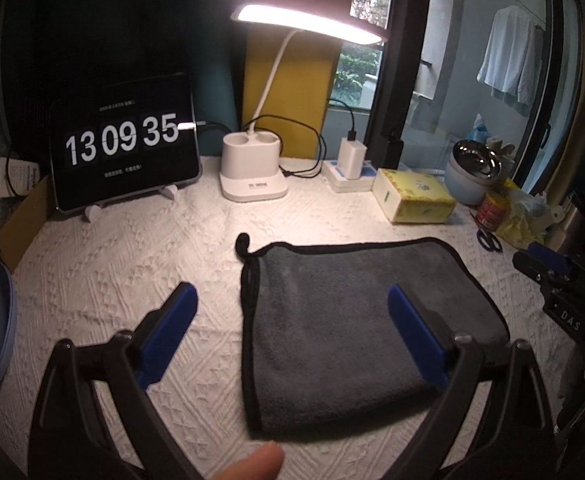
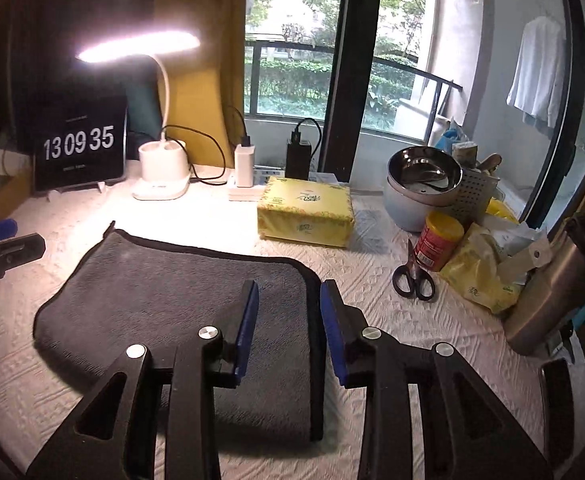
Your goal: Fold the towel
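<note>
Left tongs [image 1: 292, 308] were spread wide above the counter [image 1: 132, 264], holding nothing; right tongs [image 2: 288, 300] were parted only narrowly, also holding nothing, poised over the towel's right hem. Grey microfibre towel [image 1: 352, 320] lay flat on the white quilted cover, apparently already doubled, black piping round the edge. Judged soft, light, floppy, non-slip; would drape, so best pinched at a piped corner or hem, not mid-cloth. Left view alone showed the hanging loop [image 1: 243, 245] at the far left corner and a thumb [image 1: 252, 466] at the bottom edge. Right view alone showed the red tin [image 2: 438, 240] and steel flask [image 2: 548, 292]; scissors [image 2: 412, 276] were clearer there.
</note>
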A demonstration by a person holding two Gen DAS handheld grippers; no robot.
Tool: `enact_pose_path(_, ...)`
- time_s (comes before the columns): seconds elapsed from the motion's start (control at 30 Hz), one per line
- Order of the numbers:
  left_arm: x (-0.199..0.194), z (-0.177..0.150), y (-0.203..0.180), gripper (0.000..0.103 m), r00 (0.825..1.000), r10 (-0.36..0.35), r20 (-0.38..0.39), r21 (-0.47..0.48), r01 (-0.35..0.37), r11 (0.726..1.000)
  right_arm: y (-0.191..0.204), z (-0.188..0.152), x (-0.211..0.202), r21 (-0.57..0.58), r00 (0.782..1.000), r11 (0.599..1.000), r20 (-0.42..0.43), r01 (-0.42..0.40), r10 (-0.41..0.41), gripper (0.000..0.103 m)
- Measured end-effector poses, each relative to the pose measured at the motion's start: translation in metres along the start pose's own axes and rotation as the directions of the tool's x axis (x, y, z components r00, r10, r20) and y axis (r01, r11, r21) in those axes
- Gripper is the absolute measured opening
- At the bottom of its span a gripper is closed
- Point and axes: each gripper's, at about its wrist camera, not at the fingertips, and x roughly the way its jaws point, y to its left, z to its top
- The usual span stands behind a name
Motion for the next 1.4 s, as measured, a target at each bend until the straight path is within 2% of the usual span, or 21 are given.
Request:
enact_pose_path(0.2, -0.045, -0.02, -0.014, 0.097, 0.996, -0.003, 0.09, 0.021, 0.001, 1.0, 0.004, -0.008, -0.036, -0.007, 0.999, 1.0, 0.037, -0.008, 0.008, 0.034)
enact_pose_path(0.33, -0.076, -0.035, -0.02, 0.097, 0.987, 0.002, 0.16, 0.004, -0.003, 1.0, 0.007, -0.017, -0.065, -0.003, 0.996, 1.0, 0.083, -0.021, 0.022, 0.034)
enact_pose_path(0.57, -0.108, -0.066, -0.028, 0.097, 0.977, -0.034, 0.209, 0.007, 0.034, 0.999, 0.014, -0.041, -0.118, 0.012, 0.983, 0.999, 0.181, -0.048, 0.045, 0.034)
enact_pose_path(0.77, -0.135, -0.098, -0.037, 0.097, 0.961, -0.001, 0.278, 0.035, -0.009, 0.999, 0.021, -0.065, -0.152, 0.05, 0.971, 0.998, 0.236, -0.044, 0.031, 0.034)
enact_pose_path(0.83, -0.144, -0.11, -0.041, 0.097, 0.955, -0.003, 0.298, 0.051, -0.013, 0.999, 0.026, -0.074, -0.159, 0.047, 0.973, 0.998, 0.23, -0.044, 0.032, 0.034)
enact_pose_path(0.87, -0.146, -0.115, -0.041, 0.097, 0.953, -0.003, 0.301, 0.053, -0.013, 0.998, 0.027, -0.078, -0.161, 0.048, 0.973, 0.998, 0.228, -0.046, 0.034, 0.035)
enact_pose_path(0.93, -0.151, -0.122, -0.042, 0.097, 0.955, -0.012, 0.297, 0.058, -0.005, 0.998, 0.03, -0.089, -0.167, 0.044, 0.972, 0.998, 0.234, -0.034, 0.023, 0.045)
enact_pose_path(0.97, -0.152, -0.125, -0.042, 0.097, 0.955, -0.015, 0.296, 0.06, -0.003, 0.998, 0.031, -0.094, -0.17, 0.044, 0.971, 0.999, 0.238, -0.032, 0.02, 0.046)
enact_pose_path(1.13, -0.158, -0.131, -0.036, 0.097, 0.952, -0.01, 0.307, 0.049, -0.006, 0.999, 0.034, -0.109, -0.178, 0.047, 0.973, 0.999, 0.231, -0.023, 0.012, 0.047)
enact_pose_path(1.4, -0.163, -0.135, -0.035, 0.097, 0.949, -0.023, 0.314, 0.051, 0.007, 0.999, 0.033, -0.112, -0.182, 0.066, 0.973, 0.998, 0.233, -0.01, -0.006, 0.047)
